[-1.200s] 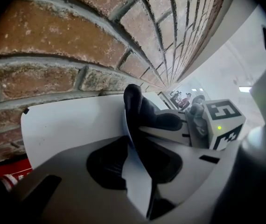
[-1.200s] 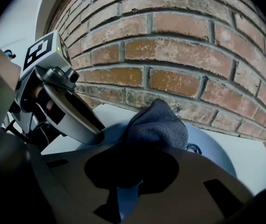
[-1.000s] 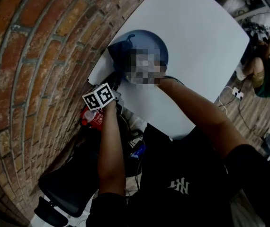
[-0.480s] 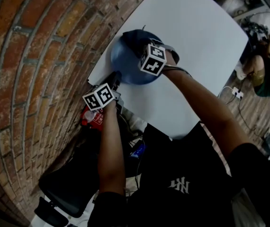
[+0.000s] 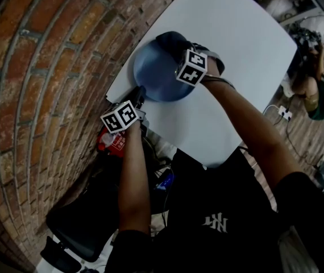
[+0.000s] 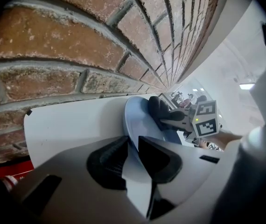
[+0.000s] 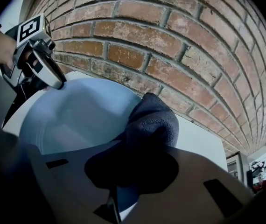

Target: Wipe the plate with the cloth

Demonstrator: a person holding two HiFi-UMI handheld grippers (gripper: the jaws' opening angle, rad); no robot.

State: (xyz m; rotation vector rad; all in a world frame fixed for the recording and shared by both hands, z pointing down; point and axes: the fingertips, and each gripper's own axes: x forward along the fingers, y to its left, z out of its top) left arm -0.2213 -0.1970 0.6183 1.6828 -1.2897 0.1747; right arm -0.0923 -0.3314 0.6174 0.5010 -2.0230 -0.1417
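A blue plate [image 5: 153, 75] lies on the white table [image 5: 236, 33] near the brick wall. My left gripper [image 5: 138, 94] is shut on the plate's near rim; in the left gripper view the rim [image 6: 135, 125] runs between the two jaws [image 6: 132, 154]. A dark grey cloth [image 5: 170, 40] is bunched at the plate's far edge, and my right gripper [image 5: 180, 51] is shut on it. In the right gripper view the cloth [image 7: 154, 118] bulges out past the jaws [image 7: 133, 164] and rests on the plate [image 7: 77, 113], with the left gripper [image 7: 42, 69] at the opposite rim.
The brick wall [image 5: 42, 67] runs close along the table's left side. The plate sits near the table's front left corner. A red object [image 5: 109, 141] lies below that edge. A person in green [image 5: 321, 92] sits beyond the table at the right.
The right gripper has swept the cloth across the plate, from its left part to the far right rim. The left gripper has kept still on the rim.
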